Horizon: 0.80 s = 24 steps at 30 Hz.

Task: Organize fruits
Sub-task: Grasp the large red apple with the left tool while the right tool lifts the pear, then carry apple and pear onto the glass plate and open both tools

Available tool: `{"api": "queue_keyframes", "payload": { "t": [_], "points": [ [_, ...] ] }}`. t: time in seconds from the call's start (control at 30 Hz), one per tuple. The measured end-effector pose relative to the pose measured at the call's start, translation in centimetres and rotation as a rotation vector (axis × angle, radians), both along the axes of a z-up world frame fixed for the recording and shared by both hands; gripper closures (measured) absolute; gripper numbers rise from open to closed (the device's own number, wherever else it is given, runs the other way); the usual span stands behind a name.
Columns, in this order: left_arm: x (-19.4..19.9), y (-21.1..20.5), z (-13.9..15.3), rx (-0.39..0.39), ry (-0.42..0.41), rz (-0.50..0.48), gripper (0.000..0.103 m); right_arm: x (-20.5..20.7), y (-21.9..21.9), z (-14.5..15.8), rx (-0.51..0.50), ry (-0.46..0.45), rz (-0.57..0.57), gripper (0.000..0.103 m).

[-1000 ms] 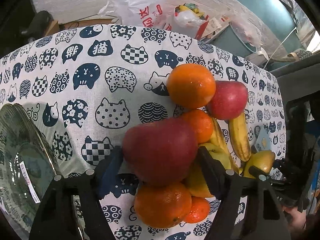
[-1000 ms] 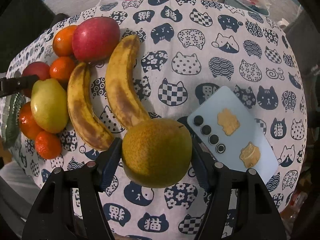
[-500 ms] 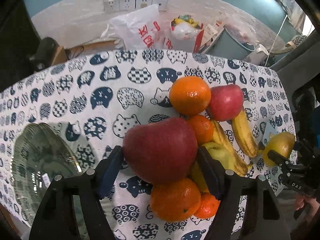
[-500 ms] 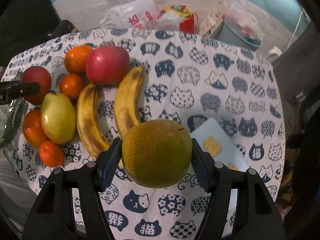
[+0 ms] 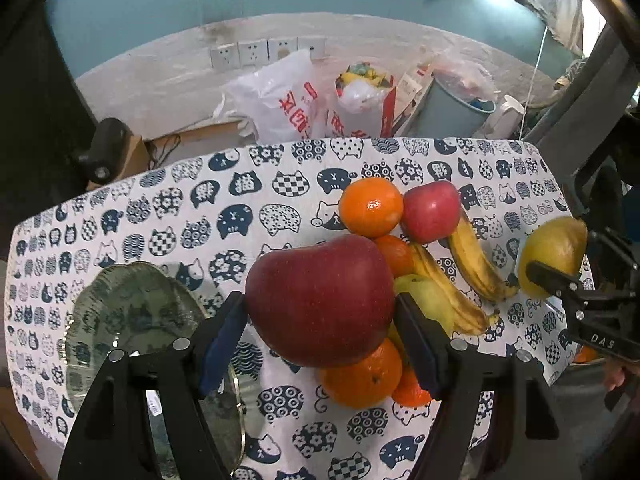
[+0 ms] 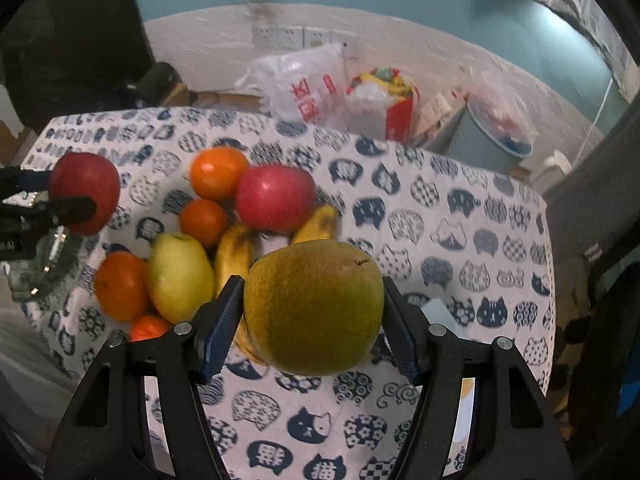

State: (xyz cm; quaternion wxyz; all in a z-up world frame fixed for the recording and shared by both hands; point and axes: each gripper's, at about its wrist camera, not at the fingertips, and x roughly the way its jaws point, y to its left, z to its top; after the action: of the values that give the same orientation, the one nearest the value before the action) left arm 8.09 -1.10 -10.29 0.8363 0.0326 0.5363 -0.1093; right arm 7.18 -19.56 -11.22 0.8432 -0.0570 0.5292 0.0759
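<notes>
Left wrist view: we hold the dark red apple (image 5: pixel 320 300) clamped between the left gripper (image 5: pixel 320 332) jaws, now lifted clear of the fruit pile (image 5: pixel 404 264) below them. Our right gripper (image 6: pixel 312 316) likewise grips the green-brown pear (image 6: pixel 314 306), risen too, so we judge both ready to carry toward the glass plate (image 5: pixel 120 320) left of the jaws.

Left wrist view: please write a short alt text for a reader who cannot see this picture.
A black claw grips a large red apple above a table with a cat-print cloth. A glass plate sits at lower left; oranges, another apple and two bananas lie to the right. At the right edge a second claw holds a pear.
</notes>
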Motion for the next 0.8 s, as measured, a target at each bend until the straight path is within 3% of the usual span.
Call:
{"api": "queue_keyframes", "payload": {
  "t": [0.4, 0.8],
  "points": [
    [-2.9, 2.9, 3.3, 0.006, -0.086, 0.014, 0.026, 0.2, 6.1, 3.0, 0.032, -0.069, 0.117, 0.036],
    [-5.6, 7.9, 4.2, 0.015, -0.120, 0.087, 0.026, 0.8, 12.8, 3.9, 0.057, -0.079, 0.232, 0.037]
  ]
}}
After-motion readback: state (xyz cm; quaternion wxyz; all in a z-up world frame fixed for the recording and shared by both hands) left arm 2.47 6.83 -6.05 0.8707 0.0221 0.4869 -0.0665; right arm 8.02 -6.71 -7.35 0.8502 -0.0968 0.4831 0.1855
